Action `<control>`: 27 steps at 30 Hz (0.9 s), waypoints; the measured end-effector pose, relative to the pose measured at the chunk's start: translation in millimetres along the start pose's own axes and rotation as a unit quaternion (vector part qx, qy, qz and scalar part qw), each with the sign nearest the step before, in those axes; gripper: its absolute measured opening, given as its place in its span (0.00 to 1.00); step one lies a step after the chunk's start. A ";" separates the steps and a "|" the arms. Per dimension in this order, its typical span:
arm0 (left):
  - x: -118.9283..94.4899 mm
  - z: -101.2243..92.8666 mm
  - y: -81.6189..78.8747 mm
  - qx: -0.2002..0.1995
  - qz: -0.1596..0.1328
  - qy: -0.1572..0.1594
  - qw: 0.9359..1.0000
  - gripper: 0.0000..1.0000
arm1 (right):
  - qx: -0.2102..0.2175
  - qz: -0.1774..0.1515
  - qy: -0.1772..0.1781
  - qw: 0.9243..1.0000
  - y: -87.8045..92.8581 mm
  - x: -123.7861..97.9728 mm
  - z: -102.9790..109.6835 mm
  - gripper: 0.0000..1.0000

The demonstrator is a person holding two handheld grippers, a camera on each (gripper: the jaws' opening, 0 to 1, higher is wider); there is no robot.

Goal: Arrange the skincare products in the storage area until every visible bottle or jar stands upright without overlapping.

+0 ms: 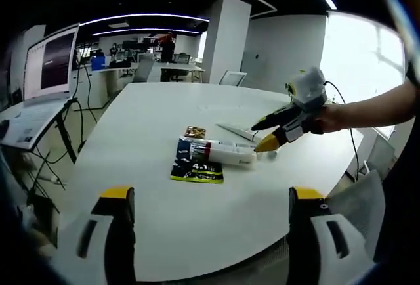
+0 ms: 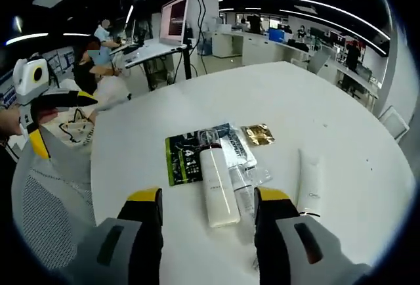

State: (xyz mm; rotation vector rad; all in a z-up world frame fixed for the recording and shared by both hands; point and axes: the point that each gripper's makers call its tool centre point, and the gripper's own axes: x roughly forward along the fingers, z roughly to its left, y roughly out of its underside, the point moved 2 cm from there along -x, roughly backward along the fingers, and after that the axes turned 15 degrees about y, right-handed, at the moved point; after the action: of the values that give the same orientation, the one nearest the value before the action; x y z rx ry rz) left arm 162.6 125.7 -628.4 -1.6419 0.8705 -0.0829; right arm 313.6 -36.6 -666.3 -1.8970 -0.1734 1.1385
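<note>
White bottle (image 2: 216, 186) lies flat — atop the dark sachet (image 2: 184, 157).

A round white table (image 2: 341, 101) has wide bare surface on all sides of a small cluster at its middle. The cluster: a white bottle (image 2: 216, 186) lying flat on a dark sachet (image 2: 185, 157), clear packets (image 2: 244, 167) touching it, a gold sachet (image 2: 258, 133) just beside. A white tube (image 2: 310, 181) lies apart, with a passable gap between.
</note>
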 end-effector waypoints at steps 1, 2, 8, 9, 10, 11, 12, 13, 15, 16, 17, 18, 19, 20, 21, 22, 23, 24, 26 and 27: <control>-0.2 0.7 -0.1 -0.001 -0.001 0.000 1.000 0.90 | -0.001 0.000 -0.001 1.000 -0.8 1.3 0.2 0.54; -0.4 1.1 -0.1 -0.002 -0.001 -0.001 1.000 0.90 | -0.005 0.002 -0.003 1.000 -2.9 4.6 1.2 0.54; -1.1 2.2 -1.2 -0.001 -0.004 -0.006 1.000 0.90 | -0.027 0.020 -0.017 0.999 -8.3 27.8 6.0 0.52; -1.3 2.5 -1.2 0.000 -0.003 -0.007 1.000 0.90 | -0.030 0.025 -0.019 0.999 -8.8 30.3 6.5 0.52; -1.5 3.0 -1.3 0.002 -0.002 -0.008 1.000 0.90 | -0.031 0.028 -0.019 0.999 -9.0 32.6 7.3 0.51; -1.7 3.4 -1.2 0.003 -0.001 -0.009 1.000 0.90 | -0.033 0.033 -0.021 0.999 -9.3 36.2 9.1 0.50; -1.8 3.9 -1.1 0.004 -0.001 -0.009 1.000 0.90 | -0.034 0.036 -0.023 0.998 -8.5 37.5 9.7 0.50; -1.8 3.9 -0.9 0.005 0.000 -0.009 1.000 0.90 | -0.037 0.041 -0.024 0.998 -7.5 39.1 10.4 0.49; -2.2 4.1 -1.3 0.007 -0.001 -0.011 1.000 0.89 | -0.041 0.045 -0.025 0.998 -5.4 46.8 11.6 0.49; -2.2 4.1 -1.4 0.006 -0.001 -0.011 1.000 0.89 | -0.042 0.046 -0.025 0.998 -5.3 47.7 11.8 0.48; -2.5 4.3 -1.5 0.005 -0.003 -0.011 1.000 0.89 | -0.044 0.050 -0.027 0.997 -6.3 50.8 11.5 0.48; -2.7 4.6 -1.4 0.004 -0.003 -0.012 1.000 0.89 | -0.046 0.050 -0.029 0.997 -7.9 52.1 12.7 0.48; -3.1 5.4 -1.2 0.002 -0.004 -0.012 1.000 0.89 | -0.049 0.051 -0.031 0.997 -9.8 53.9 14.5 0.47; -3.3 5.6 -1.1 0.002 -0.005 -0.012 1.000 0.89 | -0.052 0.052 -0.033 0.997 -10.4 55.1 15.7 0.47; -3.3 5.6 -1.1 0.001 -0.005 -0.012 1.000 0.89 | -0.054 0.053 -0.035 0.997 -10.9 56.2 17.0 0.47; -3.1 5.3 -0.6 0.001 -0.005 -0.013 1.000 0.89 | -0.057 0.054 -0.036 0.996 -11.0 58.0 17.9 0.47; -3.0 5.1 -0.6 0.001 -0.005 -0.013 1.000 0.89 | -0.060 0.055 -0.038 0.996 -11.0 59.6 18.4 0.46; -2.8 4.7 -0.8 0.000 -0.005 -0.013 1.000 0.89 | -0.063 0.057 -0.039 0.996 -11.5 60.9 19.2 0.46; -2.7 4.7 -0.6 0.000 -0.004 -0.013 1.000 0.89 | -0.069 0.059 -0.040 0.995 -12.7 65.2 20.6 0.45; -2.7 4.8 -0.5 0.000 -0.004 -0.012 1.000 0.89 | -0.071 0.060 -0.041 0.995 -13.3 66.9 21.1 0.45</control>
State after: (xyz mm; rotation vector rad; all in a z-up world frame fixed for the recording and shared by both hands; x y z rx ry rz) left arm 163.3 131.2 -628.3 -1.6433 0.8453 -0.0681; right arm 339.4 18.7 -703.1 -2.0094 -0.1909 1.3161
